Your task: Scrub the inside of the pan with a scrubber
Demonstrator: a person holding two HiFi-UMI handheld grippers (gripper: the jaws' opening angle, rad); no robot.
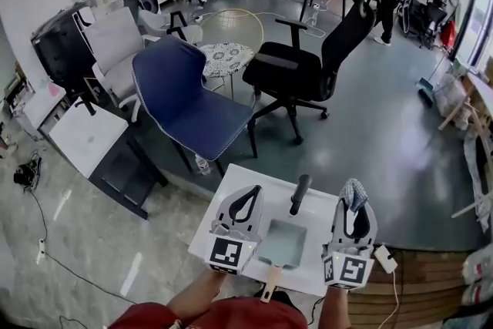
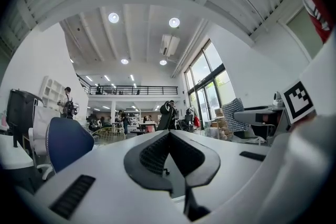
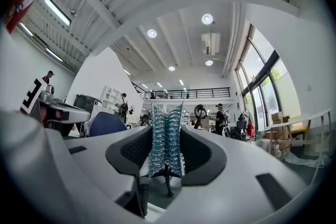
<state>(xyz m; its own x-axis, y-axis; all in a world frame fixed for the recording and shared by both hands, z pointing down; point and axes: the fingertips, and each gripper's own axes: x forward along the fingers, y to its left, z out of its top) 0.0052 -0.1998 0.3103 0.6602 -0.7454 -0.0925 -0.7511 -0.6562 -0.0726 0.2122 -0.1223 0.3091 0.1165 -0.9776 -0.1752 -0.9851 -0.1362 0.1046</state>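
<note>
Down on the desk [image 1: 231, 204]: the pan [image 1: 282, 244] sat flat between my two grippers, wooden handle pointing back toward me; a black-handled tool [image 1: 300, 194] lay just beyond it.
Left gripper [image 2: 169, 136]: fingers together at the tips with nothing between them. It was just beside the pan, but I couldn't tell whether it touched.
Right gripper [image 1: 353, 206]: fingers clamped on the scrubber [image 3: 166, 136], a silvery mesh wad standing up out of the grip.
Scrubber and pan: apart — the wad aimed out at the room, not down into the pan.
Progress: I judged the tool was in hand — the scrubbing itself was all left to do.
</note>
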